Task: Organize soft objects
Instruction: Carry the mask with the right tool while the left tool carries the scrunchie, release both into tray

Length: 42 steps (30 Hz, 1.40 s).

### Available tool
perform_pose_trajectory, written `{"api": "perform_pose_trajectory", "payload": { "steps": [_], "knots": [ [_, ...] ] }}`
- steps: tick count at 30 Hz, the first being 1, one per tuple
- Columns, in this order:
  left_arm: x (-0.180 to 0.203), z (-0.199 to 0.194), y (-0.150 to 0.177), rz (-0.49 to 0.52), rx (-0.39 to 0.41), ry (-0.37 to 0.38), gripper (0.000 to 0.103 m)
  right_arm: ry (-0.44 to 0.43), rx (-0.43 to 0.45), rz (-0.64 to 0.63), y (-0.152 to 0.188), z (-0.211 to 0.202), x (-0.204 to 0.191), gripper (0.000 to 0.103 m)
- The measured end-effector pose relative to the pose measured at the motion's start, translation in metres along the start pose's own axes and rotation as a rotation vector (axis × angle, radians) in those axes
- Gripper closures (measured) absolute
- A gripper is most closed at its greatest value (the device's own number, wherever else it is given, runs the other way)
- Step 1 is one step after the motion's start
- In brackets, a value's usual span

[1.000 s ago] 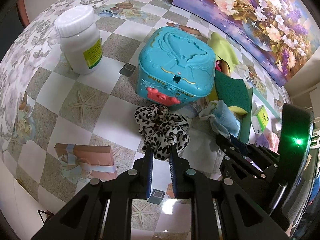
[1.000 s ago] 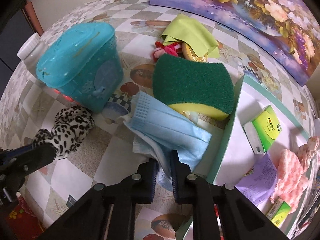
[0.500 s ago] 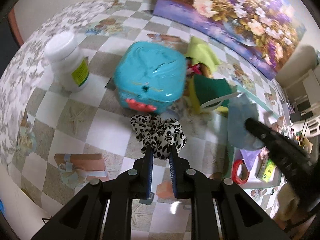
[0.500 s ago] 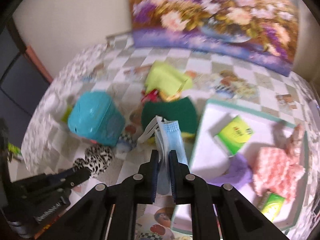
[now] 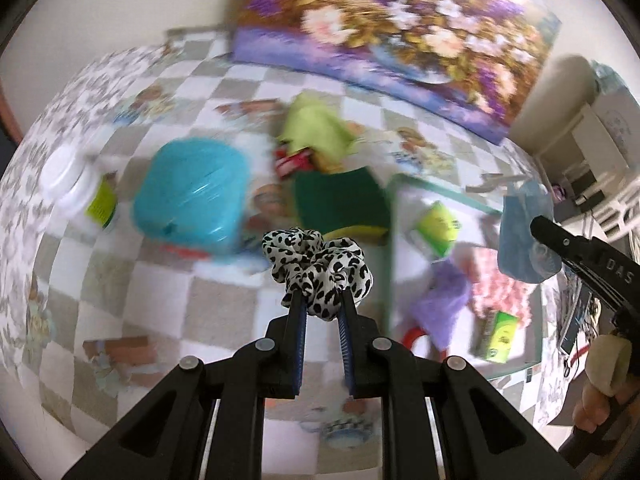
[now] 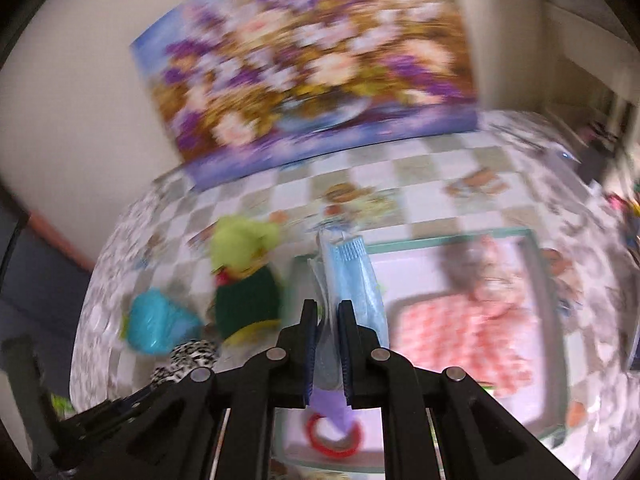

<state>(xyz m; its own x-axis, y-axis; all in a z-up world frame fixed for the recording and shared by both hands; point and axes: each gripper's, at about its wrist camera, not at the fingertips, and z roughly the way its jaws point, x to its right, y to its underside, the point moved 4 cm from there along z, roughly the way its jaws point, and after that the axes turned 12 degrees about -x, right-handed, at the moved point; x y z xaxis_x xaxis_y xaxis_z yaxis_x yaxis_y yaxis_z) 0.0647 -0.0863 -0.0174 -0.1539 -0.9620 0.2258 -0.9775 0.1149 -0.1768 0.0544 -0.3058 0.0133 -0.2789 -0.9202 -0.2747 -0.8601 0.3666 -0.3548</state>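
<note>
Left gripper [image 5: 322, 300] clamps the leopard-print scrunchie [image 5: 318, 270], lifted clear of the checked tablecloth [image 5: 224, 300]. Right gripper [image 6: 328, 312] pinches the blue face mask [image 6: 352, 276], raised above the white tray [image 6: 536, 236], which holds what appears, through blur, to be a pink cloth [image 6: 460, 336]. Farther left lie the green sponge [image 5: 340, 200] and teal box [image 5: 192, 196]; farthest, a floral painting [image 5: 400, 36].

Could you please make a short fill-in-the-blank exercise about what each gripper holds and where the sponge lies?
1. The left gripper is shut on a scrunchie with a ____ print.
2. The right gripper is shut on a light ____ face mask.
3. The green sponge lies between the teal box and the ____.

Missing words: leopard; blue; tray
</note>
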Motion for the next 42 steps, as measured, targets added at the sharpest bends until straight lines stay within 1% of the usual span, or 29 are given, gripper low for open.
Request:
{"api": "perform_pose_trajectory", "payload": {
  "steps": [2, 6, 8, 10, 14, 16, 18, 22, 28, 30, 33, 36, 38, 39, 40, 41, 42],
  "knots": [
    [0.021, -0.001, -0.005, 0.043, 0.008, -0.002, 0.087, 0.013, 0.012, 0.064, -0.004, -0.006, 0.024, 0.092],
    [0.060, 0.005, -0.016, 0.122, 0.017, -0.003, 0.087, 0.078, 0.025, 0.169, -0.007, -0.014, 0.069, 0.092],
    [0.080, 0.013, -0.020, 0.159, 0.012, -0.003, 0.087, 0.108, 0.023, 0.221, -0.008, -0.016, 0.091, 0.092],
    [0.097, 0.023, -0.023, 0.194, 0.007, 0.010, 0.087, 0.118, 0.023, 0.273, -0.008, -0.019, 0.114, 0.092],
    [0.118, 0.045, -0.025, 0.239, -0.010, 0.022, 0.087, 0.173, 0.021, 0.322, -0.004, -0.022, 0.148, 0.092],
    [0.122, 0.055, -0.026, 0.242, -0.025, 0.031, 0.087, 0.189, 0.009, 0.335, -0.002, -0.020, 0.161, 0.092],
    [0.124, 0.065, -0.025, 0.247, -0.027, 0.045, 0.087, 0.202, -0.004, 0.340, 0.002, -0.017, 0.167, 0.092],
    [0.122, 0.081, -0.022, 0.259, -0.037, 0.030, 0.087, 0.205, -0.048, 0.333, 0.005, 0.000, 0.172, 0.092],
    [0.110, 0.099, -0.020, 0.234, -0.079, 0.016, 0.087, 0.176, -0.177, 0.328, 0.018, 0.044, 0.170, 0.092],
    [0.106, 0.105, -0.020, 0.226, -0.093, 0.006, 0.087, 0.168, -0.201, 0.326, 0.022, 0.053, 0.170, 0.092],
    [0.100, 0.112, -0.020, 0.210, -0.113, 0.002, 0.087, 0.171, -0.228, 0.328, 0.027, 0.061, 0.171, 0.092],
    [0.095, 0.116, -0.020, 0.186, -0.138, 0.009, 0.087, 0.167, -0.233, 0.336, 0.029, 0.061, 0.172, 0.090],
    [0.095, 0.116, -0.020, 0.179, -0.154, 0.022, 0.085, 0.168, -0.233, 0.340, 0.028, 0.059, 0.171, 0.088],
    [0.095, 0.114, -0.020, 0.176, -0.159, 0.028, 0.079, 0.170, -0.231, 0.340, 0.027, 0.057, 0.171, 0.088],
    [0.096, 0.112, -0.020, 0.174, -0.161, 0.035, 0.068, 0.171, -0.231, 0.341, 0.027, 0.055, 0.170, 0.088],
    [0.096, 0.109, -0.020, 0.172, -0.161, 0.042, 0.062, 0.172, -0.233, 0.341, 0.025, 0.054, 0.169, 0.086],
    [0.096, 0.106, -0.021, 0.171, -0.159, 0.043, 0.056, 0.174, -0.234, 0.340, 0.024, 0.053, 0.168, 0.079]
  ]
}}
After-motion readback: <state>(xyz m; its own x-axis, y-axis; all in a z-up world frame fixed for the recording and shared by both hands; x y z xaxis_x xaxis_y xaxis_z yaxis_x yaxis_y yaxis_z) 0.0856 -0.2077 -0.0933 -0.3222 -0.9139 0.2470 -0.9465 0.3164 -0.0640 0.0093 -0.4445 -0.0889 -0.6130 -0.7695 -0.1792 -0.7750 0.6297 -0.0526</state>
